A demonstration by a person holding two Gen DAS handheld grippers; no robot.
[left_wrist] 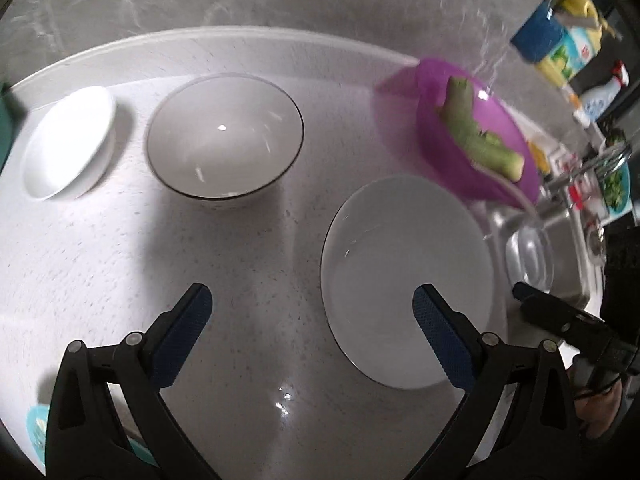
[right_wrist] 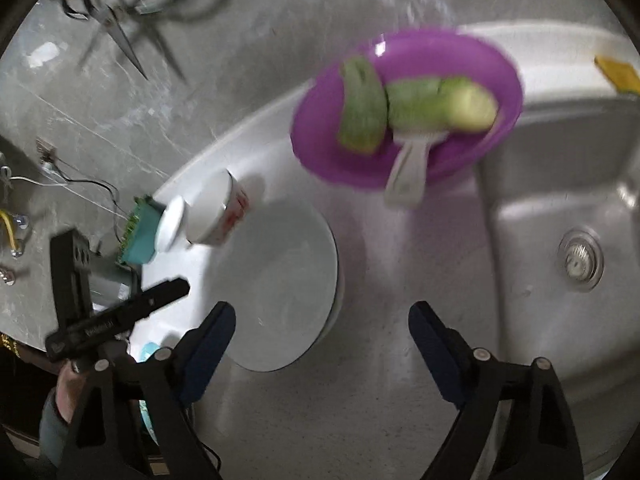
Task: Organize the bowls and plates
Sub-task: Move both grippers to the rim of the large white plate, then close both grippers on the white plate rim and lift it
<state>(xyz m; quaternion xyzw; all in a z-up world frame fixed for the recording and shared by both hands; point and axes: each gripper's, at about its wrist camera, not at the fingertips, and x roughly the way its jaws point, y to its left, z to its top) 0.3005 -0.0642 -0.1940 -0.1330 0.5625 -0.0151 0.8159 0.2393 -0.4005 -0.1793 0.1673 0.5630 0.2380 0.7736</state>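
- We see the left gripper with its two blue-padded fingers spread wide apart and nothing between them, held above the pale speckled counter.
- Its right-hand finger overlaps the near edge of a large white plate in the left wrist view; we cannot tell whether it touches the plate.
- The right gripper likewise has its fingers well apart and empty, above the counter between the same white plate and the steel sink.
- Beyond the left gripper stands a deep grey bowl with a dark rim, upright, and left of it a small white dish, apart from the bowl.
- A purple bowl sits behind the plate near the sink's edge, holding pieces of a green vegetable; the right wrist view also shows a white utensil lying over that bowl's near rim.
- In the right wrist view a white cup with red markings lies beside the plate's far edge, with a teal brush just beyond.
- Scissors hang on the grey wall.
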